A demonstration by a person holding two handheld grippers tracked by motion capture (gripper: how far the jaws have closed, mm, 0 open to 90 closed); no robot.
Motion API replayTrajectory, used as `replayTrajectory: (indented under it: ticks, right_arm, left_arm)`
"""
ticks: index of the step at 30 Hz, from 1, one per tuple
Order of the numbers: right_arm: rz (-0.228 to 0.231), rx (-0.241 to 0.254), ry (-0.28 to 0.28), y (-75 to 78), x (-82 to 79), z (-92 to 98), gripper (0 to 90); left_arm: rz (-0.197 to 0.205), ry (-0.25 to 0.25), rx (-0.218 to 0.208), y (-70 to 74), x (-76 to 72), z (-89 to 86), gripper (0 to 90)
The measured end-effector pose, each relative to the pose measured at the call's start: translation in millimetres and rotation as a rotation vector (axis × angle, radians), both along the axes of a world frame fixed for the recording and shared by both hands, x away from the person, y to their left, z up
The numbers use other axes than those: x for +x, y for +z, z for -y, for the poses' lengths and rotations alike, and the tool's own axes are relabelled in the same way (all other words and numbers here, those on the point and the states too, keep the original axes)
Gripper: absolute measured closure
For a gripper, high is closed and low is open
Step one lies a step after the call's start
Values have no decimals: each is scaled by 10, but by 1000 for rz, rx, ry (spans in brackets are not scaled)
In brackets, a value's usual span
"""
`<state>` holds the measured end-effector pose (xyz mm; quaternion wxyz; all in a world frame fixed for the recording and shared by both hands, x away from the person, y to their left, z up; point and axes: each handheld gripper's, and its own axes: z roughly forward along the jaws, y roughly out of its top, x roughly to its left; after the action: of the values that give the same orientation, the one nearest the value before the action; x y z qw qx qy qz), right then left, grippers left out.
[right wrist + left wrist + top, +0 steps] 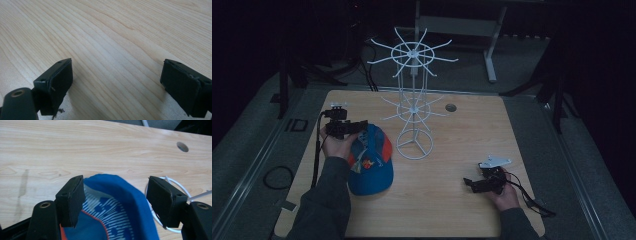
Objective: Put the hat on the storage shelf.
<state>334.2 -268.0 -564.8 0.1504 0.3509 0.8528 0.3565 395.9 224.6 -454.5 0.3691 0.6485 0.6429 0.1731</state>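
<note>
Wooden table (447, 200) with pale grain sits in a dark room; the high view looks down on it.

At about 9 o'clock on the table top a hand (337, 146) holds the left gripper (346, 128); its jaws stand wide apart, gripping nothing. Its black cable (317, 160) runs down along the sleeve (324, 205) toward 6 o'clock. In the left gripper view the two black pads (72, 200) rise from the bottom, one at each side; the back edge of the blue cap (117, 195) sits between them, a bit beyond; I cannot tell if a pad touches the cloth.

The blue cap (372, 170) lies flat on the wood, just to the 3 o'clock side of that hand; it has orange side parts and a small picture on the front; its brim points toward 6 o'clock.

Next comes the white wire rack (414, 100), near the middle of the table and a little toward 12 o'clock; it stands upright on a round ring foot; two wheels of thin spokes stick out from its pole, a big one on top and a smaller one lower down; the ring foot is near the cap but apart from it. A small round hole (450, 107) in the table shows at 2 o'clock from the rack.

At about 4 o'clock the other hand (504, 195) holds the right gripper (472, 184), low over the wood; its jaws are spread wide too, with bare wood between them; a grey plate (494, 161) sits on top of it.
</note>
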Motion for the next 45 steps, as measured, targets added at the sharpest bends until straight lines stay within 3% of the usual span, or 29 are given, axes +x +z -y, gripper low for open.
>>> replayTrajectory:
  ticks: [11, 20, 24, 30, 34, 39, 45]
  right_arm:
    - [0, -1, 0, 0, 0, 1, 106]
    - [-1, 0, -1, 0, -1, 0, 106]
    - [-1, 0, -1, 0, -1, 0, 106]
    - [0, 0, 0, 0, 0, 0, 106]
    - [-1, 0, -1, 0, -1, 0, 106]
    - [0, 0, 0, 0, 0, 0, 106]
    - [-1, 0, 0, 0, -1, 0, 107]
  left_arm:
    - [-32, -33, -3, -154, 94, 187, 280]
    - [-142, -40, 50, -385, 231, 237, 245]
    - [-187, -70, 51, -421, 264, 203, 371]
    - [-239, -83, 124, -409, 263, 88, 576]
    - [-229, -64, 151, -336, 225, -27, 721]
    - [-199, -34, 148, -217, 160, -212, 844]
    - [-137, -12, 121, -52, 52, -410, 880]
